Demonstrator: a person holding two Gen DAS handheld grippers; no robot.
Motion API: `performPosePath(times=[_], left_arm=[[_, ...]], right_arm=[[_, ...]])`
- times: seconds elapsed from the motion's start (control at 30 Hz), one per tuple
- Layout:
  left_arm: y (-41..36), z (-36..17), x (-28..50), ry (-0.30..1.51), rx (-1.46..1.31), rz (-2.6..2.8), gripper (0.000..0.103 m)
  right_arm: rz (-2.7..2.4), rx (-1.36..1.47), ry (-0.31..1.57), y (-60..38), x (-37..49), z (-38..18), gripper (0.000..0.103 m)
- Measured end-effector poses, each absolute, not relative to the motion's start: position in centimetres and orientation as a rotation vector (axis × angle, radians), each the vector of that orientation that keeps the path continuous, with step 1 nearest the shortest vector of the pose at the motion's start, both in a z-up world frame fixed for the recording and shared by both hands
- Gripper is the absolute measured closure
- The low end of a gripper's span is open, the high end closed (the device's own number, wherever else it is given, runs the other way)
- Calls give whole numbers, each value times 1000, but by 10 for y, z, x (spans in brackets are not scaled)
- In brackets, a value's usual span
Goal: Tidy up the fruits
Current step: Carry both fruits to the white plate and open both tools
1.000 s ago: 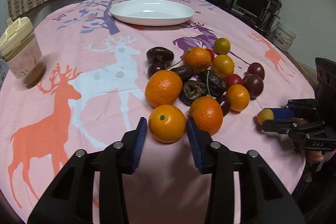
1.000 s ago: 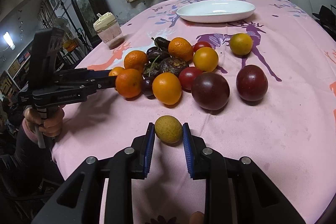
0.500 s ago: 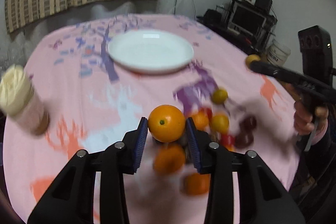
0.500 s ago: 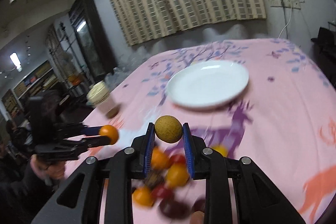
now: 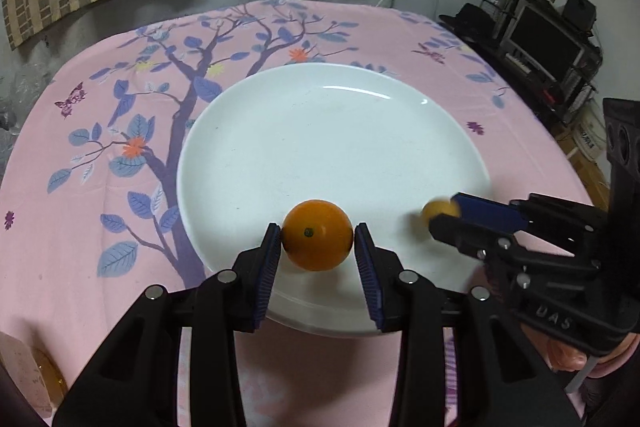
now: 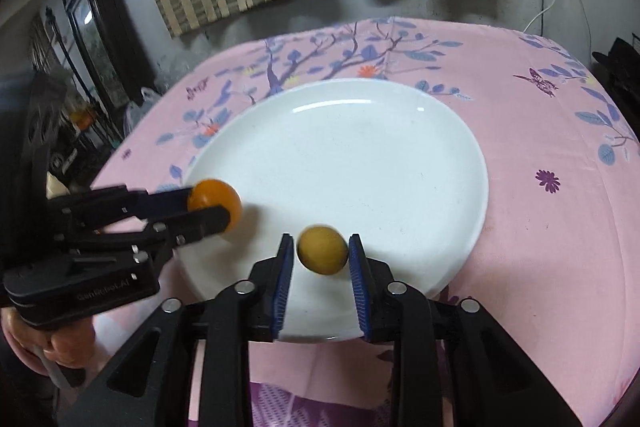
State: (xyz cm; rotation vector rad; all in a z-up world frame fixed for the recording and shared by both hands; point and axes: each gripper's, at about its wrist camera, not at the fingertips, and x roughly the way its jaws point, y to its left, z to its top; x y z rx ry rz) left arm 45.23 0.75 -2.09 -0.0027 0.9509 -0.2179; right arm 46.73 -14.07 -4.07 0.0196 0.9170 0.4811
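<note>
- The left gripper point(image 5: 317, 245) has just been opening its jaws; the orange point(image 5: 318, 239) sits between them, and the left pad looks in contact while a thin gap shows at the right one, so I judge the hold is letting go.
- The right gripper point(image 6: 322, 254) has also just been opening; the yellow fruit point(image 6: 322, 249) is between its jaws with a gap on each side, so it is released and looks blurred, as if dropping.
- Both fruits are over the near part of the plate point(image 5: 332, 131), which spreads ahead of each gripper and is otherwise bare.
- From the left view, the right gripper sits just to the right, its tips over the plate's near right edge.
- Beyond the plate lies the pink cloth point(image 5: 80, 219); a cup point(image 5: 24, 375) shows at the low left corner.
- Risks, as I judge them:
  - 2 round fruits let go at once on a smooth shallow plate may roll, knock each other and run off the near rim onto the cloth.
  - A release from above the plate adds bounce.
  - A pad dragging on the orange as the gripper pulls back could flick it out.
</note>
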Motion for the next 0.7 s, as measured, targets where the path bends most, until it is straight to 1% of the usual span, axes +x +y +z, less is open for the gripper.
performPosePath(times=[0.03, 0.07, 0.17, 0.2, 0.27, 0.43, 0.57, 0.7], left_arm=[[8, -21, 450, 946, 2, -200, 47], [10, -18, 445, 926, 3, -192, 39], [15, -4, 422, 876, 20, -198, 30], [19, 2, 408, 863, 9, -204, 29], [27, 9, 384, 848, -11, -216, 23], [52, 17, 310, 777, -89, -204, 18], [65, 11, 263, 740, -127, -204, 17], [61, -8, 239, 777, -84, -225, 17]], right_arm=[[480, 20, 915, -143, 464, -41, 58], [479, 30, 906, -146, 461, -41, 58], [509, 42, 881, -155, 440, -31, 52], [509, 34, 869, -158, 431, -27, 47], [499, -4, 849, -164, 409, -19, 42], [500, -75, 862, -173, 357, -18, 41], [503, -112, 899, -177, 326, -31, 41], [474, -162, 931, -181, 310, -50, 41]])
